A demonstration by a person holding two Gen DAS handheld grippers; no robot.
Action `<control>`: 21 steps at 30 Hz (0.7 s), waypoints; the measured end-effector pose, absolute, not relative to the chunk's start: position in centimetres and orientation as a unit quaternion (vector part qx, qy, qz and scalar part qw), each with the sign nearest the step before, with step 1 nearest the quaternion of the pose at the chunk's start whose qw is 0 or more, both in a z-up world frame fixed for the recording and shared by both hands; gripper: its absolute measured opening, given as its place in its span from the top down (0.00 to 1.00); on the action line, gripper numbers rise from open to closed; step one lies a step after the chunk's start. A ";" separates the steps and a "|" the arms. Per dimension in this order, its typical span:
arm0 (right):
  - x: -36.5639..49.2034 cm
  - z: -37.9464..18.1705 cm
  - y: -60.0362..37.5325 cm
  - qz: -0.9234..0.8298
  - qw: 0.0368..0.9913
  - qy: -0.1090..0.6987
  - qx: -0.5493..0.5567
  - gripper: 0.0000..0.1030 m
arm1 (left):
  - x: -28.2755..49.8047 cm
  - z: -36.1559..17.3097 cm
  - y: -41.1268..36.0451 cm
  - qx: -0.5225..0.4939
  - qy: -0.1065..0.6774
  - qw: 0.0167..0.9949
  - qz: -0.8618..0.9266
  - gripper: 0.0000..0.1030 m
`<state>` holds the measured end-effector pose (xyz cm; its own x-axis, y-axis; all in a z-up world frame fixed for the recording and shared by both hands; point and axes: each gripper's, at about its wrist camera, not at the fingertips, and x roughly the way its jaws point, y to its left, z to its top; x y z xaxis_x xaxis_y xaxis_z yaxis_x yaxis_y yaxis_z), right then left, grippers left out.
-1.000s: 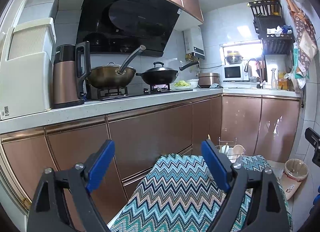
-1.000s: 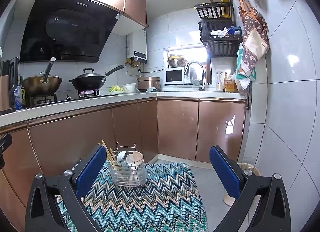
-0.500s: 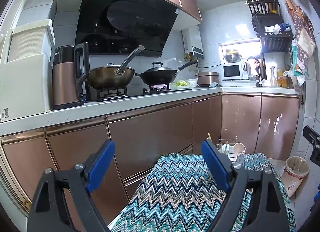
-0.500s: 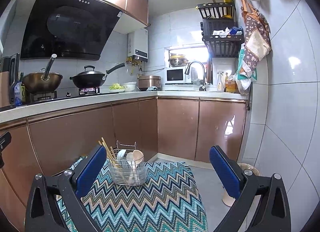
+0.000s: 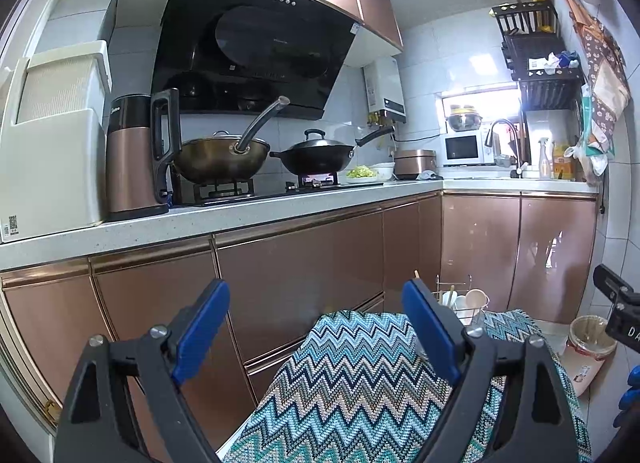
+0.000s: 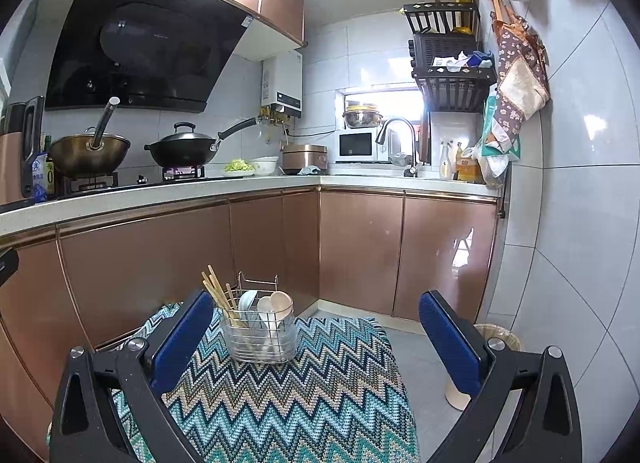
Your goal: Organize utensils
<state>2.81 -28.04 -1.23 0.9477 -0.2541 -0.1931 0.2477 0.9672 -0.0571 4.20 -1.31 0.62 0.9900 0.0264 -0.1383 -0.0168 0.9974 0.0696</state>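
A wire utensil basket (image 6: pixel 259 333) stands on a zigzag-patterned cloth (image 6: pixel 280 403) covering a low surface. It holds wooden chopsticks (image 6: pixel 216 292) and pale spoons (image 6: pixel 276 305), all upright. My right gripper (image 6: pixel 316 337) is open and empty, hovering near and above the cloth, the basket just inside its left finger. In the left wrist view the basket (image 5: pixel 466 305) peeks out behind the right finger of my left gripper (image 5: pixel 316 327), which is also open and empty over the cloth (image 5: pixel 360 383).
Copper cabinet doors (image 6: pixel 160 263) and a white countertop (image 5: pixel 240 211) run along the left and back. Two woks (image 5: pixel 224 155) sit on the stove, a kettle (image 5: pixel 136 155) beside them. A small bin (image 5: pixel 590 347) stands on the floor at right, by the tiled wall (image 6: pixel 580 223).
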 end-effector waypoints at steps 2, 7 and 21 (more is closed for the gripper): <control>2.8 -1.3 -28.0 -0.125 0.987 0.100 -0.018 0.00 | 4.2 0.7 -1.2 0.032 0.070 0.997 0.011 0.15; 2.9 -1.4 -27.8 -0.122 0.987 0.102 -0.023 0.00 | 4.1 0.6 -1.1 0.031 0.069 0.997 0.009 0.15; 3.0 -1.6 -27.6 -0.121 0.987 0.103 -0.028 0.00 | 4.4 0.5 -0.6 0.028 0.075 0.997 0.015 0.15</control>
<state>3.03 -27.61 -1.61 0.9497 -0.2439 -0.1964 0.2323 0.9693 -0.0804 4.37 -0.64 0.48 0.9884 0.0336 -0.1482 -0.0251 0.9980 0.0588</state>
